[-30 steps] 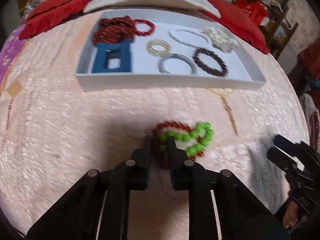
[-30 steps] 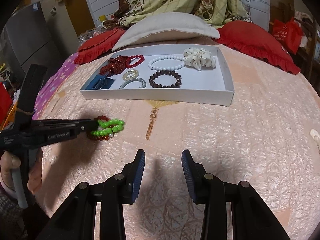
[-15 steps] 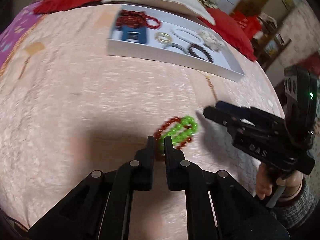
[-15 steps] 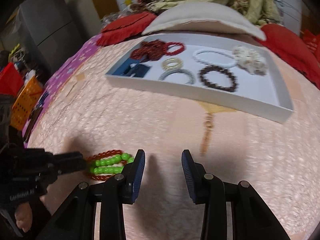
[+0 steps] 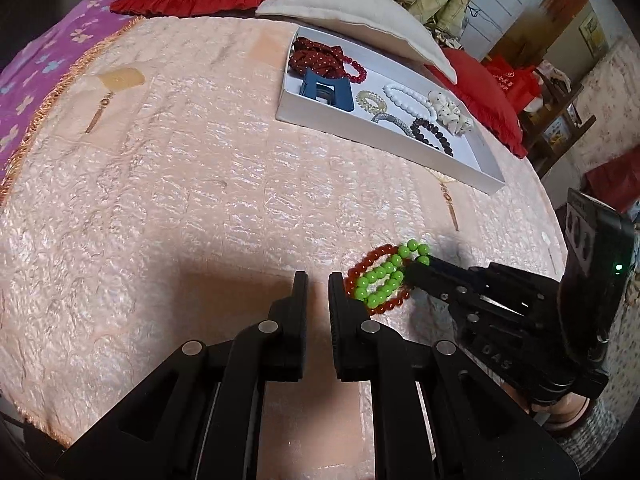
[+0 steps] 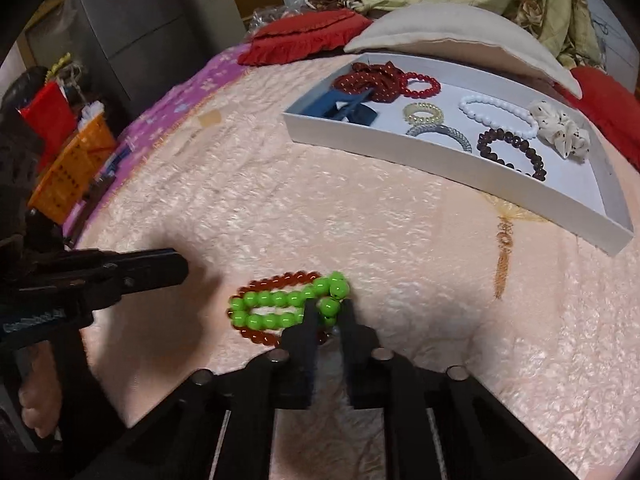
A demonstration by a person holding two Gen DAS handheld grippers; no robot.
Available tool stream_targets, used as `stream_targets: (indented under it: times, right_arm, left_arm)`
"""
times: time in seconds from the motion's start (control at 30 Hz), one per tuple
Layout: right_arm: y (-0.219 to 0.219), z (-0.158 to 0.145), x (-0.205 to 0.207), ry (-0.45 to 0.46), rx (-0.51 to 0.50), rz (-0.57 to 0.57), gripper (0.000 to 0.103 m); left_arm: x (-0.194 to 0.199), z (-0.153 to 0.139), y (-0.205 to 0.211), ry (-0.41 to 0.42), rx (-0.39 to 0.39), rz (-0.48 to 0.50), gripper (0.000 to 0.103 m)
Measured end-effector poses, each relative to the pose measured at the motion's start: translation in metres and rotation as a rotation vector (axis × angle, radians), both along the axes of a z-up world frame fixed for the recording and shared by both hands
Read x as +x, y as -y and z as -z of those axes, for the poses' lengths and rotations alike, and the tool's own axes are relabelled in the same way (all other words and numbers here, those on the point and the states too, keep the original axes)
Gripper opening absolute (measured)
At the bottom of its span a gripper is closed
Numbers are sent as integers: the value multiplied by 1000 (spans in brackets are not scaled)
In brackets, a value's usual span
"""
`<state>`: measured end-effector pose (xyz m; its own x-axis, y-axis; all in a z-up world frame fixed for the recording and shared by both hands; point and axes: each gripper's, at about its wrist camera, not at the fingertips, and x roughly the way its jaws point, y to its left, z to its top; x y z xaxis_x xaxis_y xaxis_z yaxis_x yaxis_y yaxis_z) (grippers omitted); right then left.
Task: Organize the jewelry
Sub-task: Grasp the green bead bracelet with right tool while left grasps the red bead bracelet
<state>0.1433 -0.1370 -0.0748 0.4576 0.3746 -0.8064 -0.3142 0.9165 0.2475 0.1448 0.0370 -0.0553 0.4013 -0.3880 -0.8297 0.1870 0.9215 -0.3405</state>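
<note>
A green bead bracelet [image 6: 280,308] lies on top of a red bead bracelet [image 6: 280,280] on the pink bedspread; both also show in the left wrist view [image 5: 380,276]. My right gripper [image 6: 328,312] is shut on the right end of the green bracelet. My left gripper [image 5: 318,284] is shut and empty, just left of the bracelets. A white tray [image 6: 400,142] further back holds several bracelets, hair ties, a scrunchie and a blue clip [image 6: 340,108].
A cream pillow [image 6: 460,36] and red cushions [image 6: 304,28] lie behind the tray. An orange basket [image 6: 68,168] stands off the bed's left side. The purple blanket edge [image 5: 36,88] runs along the far left.
My right gripper has moved left to the bracelets and closed on the green one. My left gripper has let go of the bracelets and drawn back to their left.
</note>
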Motion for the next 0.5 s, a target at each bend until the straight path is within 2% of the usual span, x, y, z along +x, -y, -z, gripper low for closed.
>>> stream_targets:
  times: [0.2, 0.27, 0.4, 0.5]
  right_arm:
    - [43, -34, -21, 61, 110, 111, 9]
    - [58, -37, -26, 68, 105, 152, 9]
    - [99, -23, -33, 30, 49, 276, 9]
    - [123, -12, -38, -12, 65, 333, 9]
  left_arm:
    - [-5, -2, 1, -6, -7, 5, 9]
    - [-7, -1, 4, -12, -9, 10, 10]
    - [-8, 5, 17, -24, 11, 46, 13]
    - [-4, 10, 29, -24, 38, 74, 13]
